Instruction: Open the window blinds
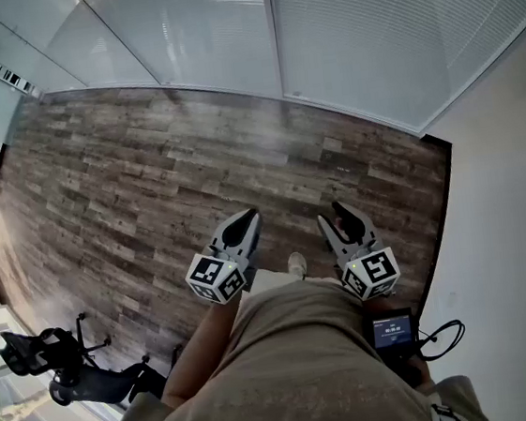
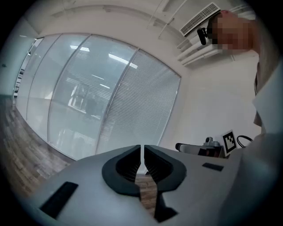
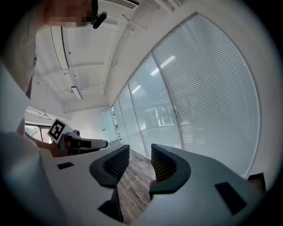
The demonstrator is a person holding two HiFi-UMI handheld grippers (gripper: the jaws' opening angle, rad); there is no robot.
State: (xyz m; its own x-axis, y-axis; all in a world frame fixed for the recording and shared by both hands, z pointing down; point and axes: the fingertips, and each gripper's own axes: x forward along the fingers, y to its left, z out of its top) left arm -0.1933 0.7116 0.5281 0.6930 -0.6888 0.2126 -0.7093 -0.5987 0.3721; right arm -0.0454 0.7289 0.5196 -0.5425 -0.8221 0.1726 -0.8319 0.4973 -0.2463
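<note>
Here I am, standing well back from the blinds (image 1: 384,31), a wide stretch of wooden floor (image 1: 147,190) between them and me. My left gripper (image 2: 142,148) has its jaws pressed together with nothing in them, only a hairline slit showing. My right gripper (image 3: 140,152) has its jaws spread, and all I see through the gap is floor. Both point roughly level toward the blinds. The blinds hang fully lowered, slats turned shut, over the pane at the corner by the white wall (image 1: 514,176). The bare glass panels (image 1: 196,33) run off from the blinds' other edge. I'd say those slats are thin and light, springy but quick to kink, so I wouldn't pinch them. A tilt wand or pull cord is the place to take hold, most likely down one edge of the blinds, but from here I can't make one out. A cord would be slack and slippery and need a firm pinch, while a wand would be stiff and want a twist. First, I need to get nearer the blinds.
</note>
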